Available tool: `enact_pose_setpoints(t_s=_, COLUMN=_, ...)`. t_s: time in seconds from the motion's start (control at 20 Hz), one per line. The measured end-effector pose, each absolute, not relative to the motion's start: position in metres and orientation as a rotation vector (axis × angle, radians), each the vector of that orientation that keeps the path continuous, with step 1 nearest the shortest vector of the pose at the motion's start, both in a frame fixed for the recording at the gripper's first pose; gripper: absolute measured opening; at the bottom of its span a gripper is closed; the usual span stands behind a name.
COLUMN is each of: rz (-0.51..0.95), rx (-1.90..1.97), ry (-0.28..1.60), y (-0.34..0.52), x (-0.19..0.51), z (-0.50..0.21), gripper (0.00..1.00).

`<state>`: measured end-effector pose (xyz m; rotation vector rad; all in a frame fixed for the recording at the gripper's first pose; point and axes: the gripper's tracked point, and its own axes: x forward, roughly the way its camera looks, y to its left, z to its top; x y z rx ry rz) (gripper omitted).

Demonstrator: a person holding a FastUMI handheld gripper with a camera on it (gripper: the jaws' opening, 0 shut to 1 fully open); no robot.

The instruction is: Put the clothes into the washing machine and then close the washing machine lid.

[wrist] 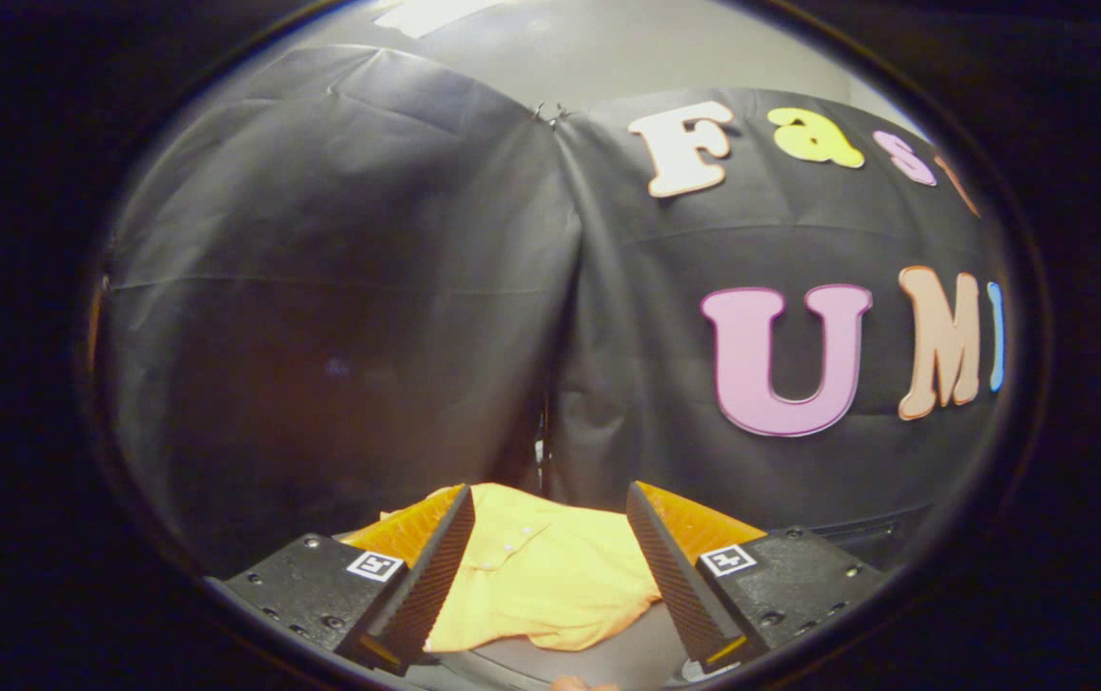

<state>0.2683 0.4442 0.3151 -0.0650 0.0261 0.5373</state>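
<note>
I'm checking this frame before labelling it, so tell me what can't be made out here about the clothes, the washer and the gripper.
- Yellow garment, gripper view: its sides are hidden behind the open gripper fingers, so its full extent is unclear.
- Grey surface under the garment: cut off near the fingers; whether it belongs to the washing machine cannot be told.
- Small rounded thing just below that surface: too cropped to identify.
</note>
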Motion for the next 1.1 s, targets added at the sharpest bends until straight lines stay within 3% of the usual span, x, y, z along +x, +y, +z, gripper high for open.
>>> enact_pose_setpoints(t_s=0.4, rz=0.540, rx=-0.054, ry=0.394, y=0.497, x=0.332, z=0.211, gripper=0.97)
enact_pose_setpoints(t_s=0.75, rz=0.506, rx=-0.155, ry=0.619, y=0.499, x=0.332, z=0.156, gripper=0.97)
enact_pose_setpoints(t_s=1.1, rz=0.533, rx=-0.133, ry=0.613, y=0.518, x=0.330, z=0.162, gripper=0.19)
